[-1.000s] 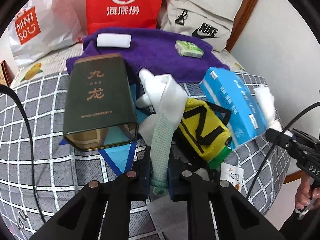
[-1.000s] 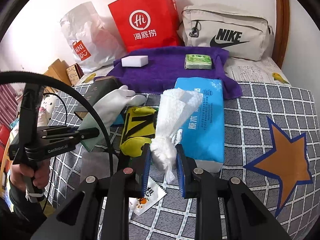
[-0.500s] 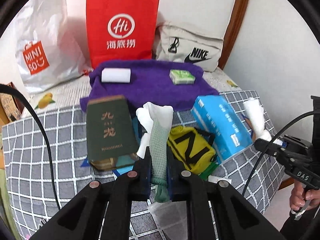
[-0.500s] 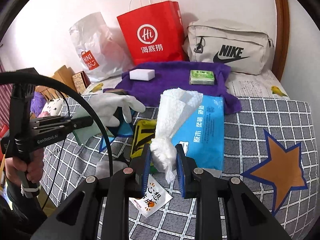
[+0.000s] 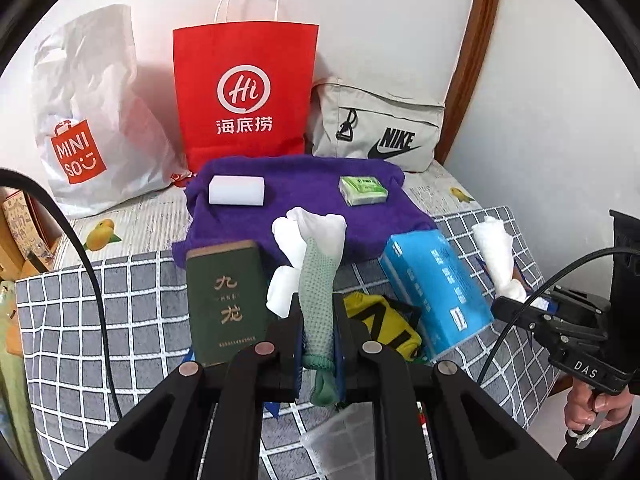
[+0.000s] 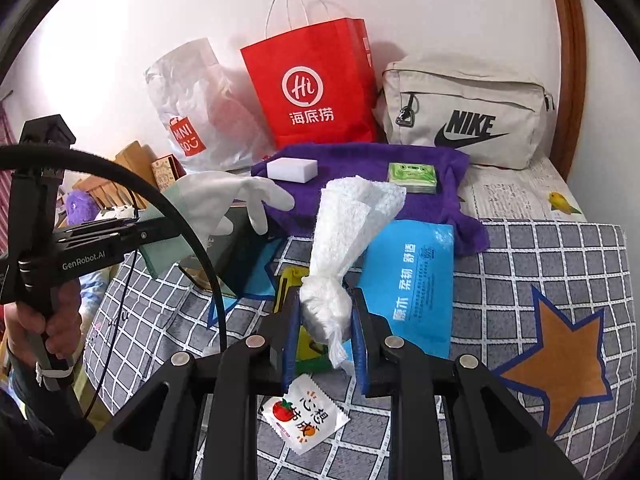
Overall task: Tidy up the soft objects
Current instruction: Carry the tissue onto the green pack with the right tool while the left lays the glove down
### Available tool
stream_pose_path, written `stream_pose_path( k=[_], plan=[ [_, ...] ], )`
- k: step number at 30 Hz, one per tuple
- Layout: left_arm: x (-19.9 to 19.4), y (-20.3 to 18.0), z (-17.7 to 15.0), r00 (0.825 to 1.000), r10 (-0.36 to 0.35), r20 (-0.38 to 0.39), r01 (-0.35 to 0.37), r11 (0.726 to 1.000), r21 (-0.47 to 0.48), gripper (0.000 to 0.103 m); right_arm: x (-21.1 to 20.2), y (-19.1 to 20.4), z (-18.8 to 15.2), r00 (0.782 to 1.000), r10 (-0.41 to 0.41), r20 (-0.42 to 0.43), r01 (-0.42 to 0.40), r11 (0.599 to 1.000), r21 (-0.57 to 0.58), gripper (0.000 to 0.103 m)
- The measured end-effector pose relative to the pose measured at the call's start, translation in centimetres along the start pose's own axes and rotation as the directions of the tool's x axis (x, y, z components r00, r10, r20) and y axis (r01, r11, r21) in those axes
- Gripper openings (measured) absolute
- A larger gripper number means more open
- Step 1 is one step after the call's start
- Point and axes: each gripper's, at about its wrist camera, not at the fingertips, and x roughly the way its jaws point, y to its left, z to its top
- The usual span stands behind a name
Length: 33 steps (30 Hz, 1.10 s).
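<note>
We find the left gripper [image 5: 318,332] clamped on the cuff of a white glove [image 5: 316,236], and the right gripper [image 6: 325,334] pinching a wadded white cloth [image 6: 344,220]; both hang clear of the bed. Beyond the jaws, a purple towel [image 5: 304,184] already carries a sponge [image 5: 237,190] and tissue pack [image 5: 363,190]. We judge both placements remain.

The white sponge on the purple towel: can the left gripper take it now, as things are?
Probably not. The left gripper is shut on the glove, so it cannot pinch the white sponge. The path over the purple towel looks free, but the glove must go first.
</note>
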Motion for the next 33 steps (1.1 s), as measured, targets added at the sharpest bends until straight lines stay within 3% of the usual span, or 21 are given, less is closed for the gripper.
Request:
stream_pose_path(
  k=[16,33],
  plan=[
    [3.0,1.9,5.1,1.0,-0.004,0.01,0.005,1.0,-0.009,0.012,3.7,-2.2,5.6,1.0,-0.005,-0.007,0.005,1.0,-0.02,0.023],
    [8.9,3.8,9.9,1.0,-0.016,-0.013,0.016,1.0,0.0,0.012,11.7,-6.0,11.7,0.996,-0.044,-0.079,0.042,0.999,-0.027,0.023]
  ],
)
